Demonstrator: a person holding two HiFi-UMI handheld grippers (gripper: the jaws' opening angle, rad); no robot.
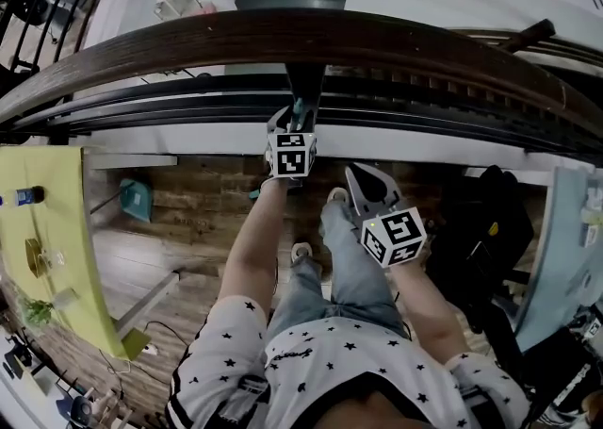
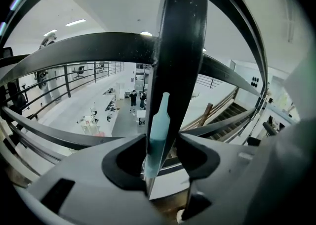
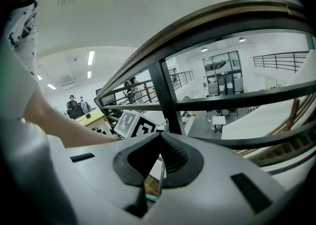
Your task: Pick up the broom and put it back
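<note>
The broom's pale teal handle tip (image 2: pixel 159 120) stands upright against a black railing post (image 2: pixel 180 46). It rises between the jaws of my left gripper (image 2: pixel 160 142), which stand wide apart; it sits close to the left pad, with a gap on the right. In the head view my left gripper (image 1: pixel 298 122) reaches up to the post (image 1: pixel 306 88) under the handrail, the teal handle (image 1: pixel 301 112) showing just past it. My right gripper (image 1: pixel 355 175) hangs lower and to the right, its pads (image 3: pixel 160 137) meeting with nothing between them.
A brown wooden handrail (image 1: pixel 283 36) and black rails (image 1: pixel 170 102) run across in front, with a lower floor beyond. A teal dustpan (image 1: pixel 138 199) lies on the wood floor at left, beside a yellow-green table (image 1: pixel 57 229). A black chair (image 1: pixel 485 229) stands at right.
</note>
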